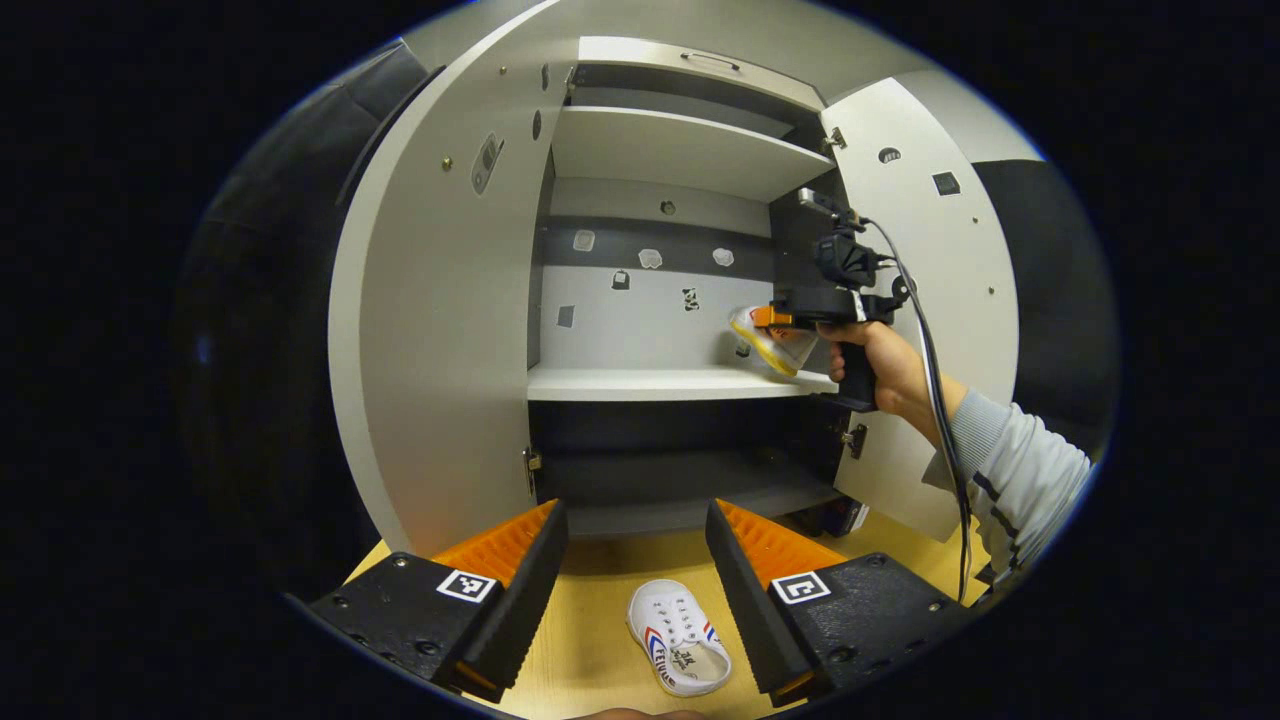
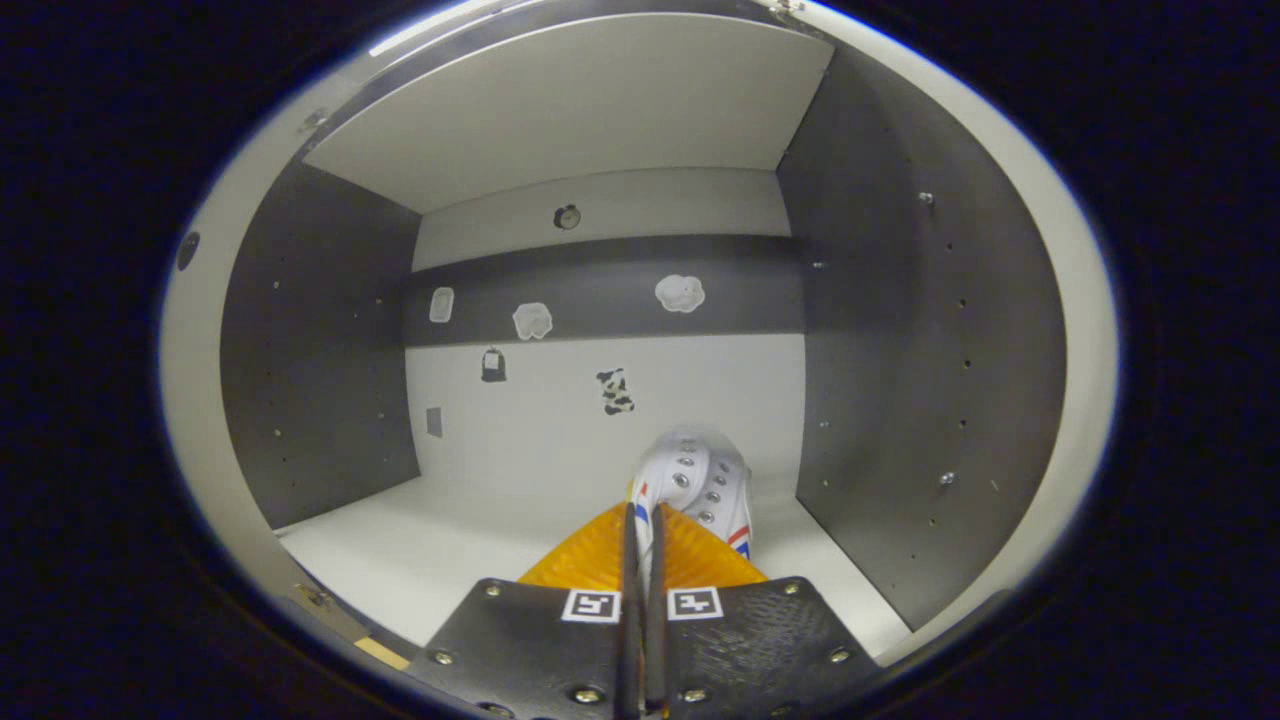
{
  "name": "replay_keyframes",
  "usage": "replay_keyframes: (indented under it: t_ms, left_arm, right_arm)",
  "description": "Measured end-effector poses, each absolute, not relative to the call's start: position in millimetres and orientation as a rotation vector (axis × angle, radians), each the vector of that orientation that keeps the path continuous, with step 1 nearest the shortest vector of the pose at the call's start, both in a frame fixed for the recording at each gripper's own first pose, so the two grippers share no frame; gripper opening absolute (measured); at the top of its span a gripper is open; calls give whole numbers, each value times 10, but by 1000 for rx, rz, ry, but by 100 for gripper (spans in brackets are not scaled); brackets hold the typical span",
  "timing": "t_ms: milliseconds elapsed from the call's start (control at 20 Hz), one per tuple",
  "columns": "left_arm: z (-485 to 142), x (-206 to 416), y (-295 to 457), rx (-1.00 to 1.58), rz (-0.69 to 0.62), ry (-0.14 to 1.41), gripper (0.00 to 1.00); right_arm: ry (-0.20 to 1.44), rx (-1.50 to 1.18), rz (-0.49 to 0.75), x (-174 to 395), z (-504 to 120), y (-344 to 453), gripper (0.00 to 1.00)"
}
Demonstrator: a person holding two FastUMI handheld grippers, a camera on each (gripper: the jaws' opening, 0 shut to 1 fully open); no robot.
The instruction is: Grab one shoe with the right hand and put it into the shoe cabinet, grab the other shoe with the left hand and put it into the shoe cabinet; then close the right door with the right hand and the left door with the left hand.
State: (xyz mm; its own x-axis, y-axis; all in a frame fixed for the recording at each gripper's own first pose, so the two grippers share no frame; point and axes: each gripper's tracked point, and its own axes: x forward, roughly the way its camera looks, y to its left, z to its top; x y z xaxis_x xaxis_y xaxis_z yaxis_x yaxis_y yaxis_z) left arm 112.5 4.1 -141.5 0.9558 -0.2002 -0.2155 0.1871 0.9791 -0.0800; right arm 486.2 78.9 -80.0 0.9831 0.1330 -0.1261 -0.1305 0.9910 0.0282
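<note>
— Orange fingers (image 1: pixel 520 545) of the left gripper (image 1: pixel 636 560) are spread wide, with nothing held; the second shoe (image 1: pixel 680 637) is framed between them on the floor (image 1: pixel 590 640), presumably lined up for pickup.

— And the first shoe (image 2: pixel 695 490)?

— It is pinched by its edge between the nearly closed fingers of the right gripper (image 2: pixel 640 545), carried over the middle shelf (image 2: pixel 420 540) of the shoe cabinet (image 1: pixel 440 330). Contact with the shelf cannot be made out; its heel is hidden.

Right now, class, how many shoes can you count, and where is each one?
2. One white shoe lies on the wooden floor before the open shoe cabinet, between the left gripper's spread fingers. The other shoe is pinched in the right gripper, above the cabinet's middle shelf.
</note>
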Motion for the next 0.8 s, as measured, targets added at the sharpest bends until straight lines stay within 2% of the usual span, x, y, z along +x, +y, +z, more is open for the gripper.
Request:
replay_keyframes:
  t_ms: [100, 150, 250, 350, 450, 550, 800]
  left_arm:
    - [-1424, 1088, 31, -60, -197, 227, 85]
    - [-1434, 1073, 27, -58, -196, 235, 85]
    - [-1474, 1019, 54, -58, -186, 249, 85]
    - [-1480, 976, 101, -55, -165, 246, 85]
    - [-1437, 929, 146, -46, -143, 218, 85]
    - [-1407, 865, 190, -36, -122, 195, 85]
    - [-1400, 694, 226, -46, -98, 184, 85]
  right_arm:
    - [59, -13, 124, 4852, -624, 775, 13]
    - [14, -17, 102, 4812, -461, 718, 30]
    - [-45, 14, 90, 4633, -233, 710, 89]
    - [-75, 60, 89, 4393, -78, 690, 98]
    - [-93, 98, 103, 4117, 22, 676, 95]
    - [-105, 109, 139, 3816, 72, 716, 98]
    - [-129, 74, 140, 2942, 151, 628, 98]
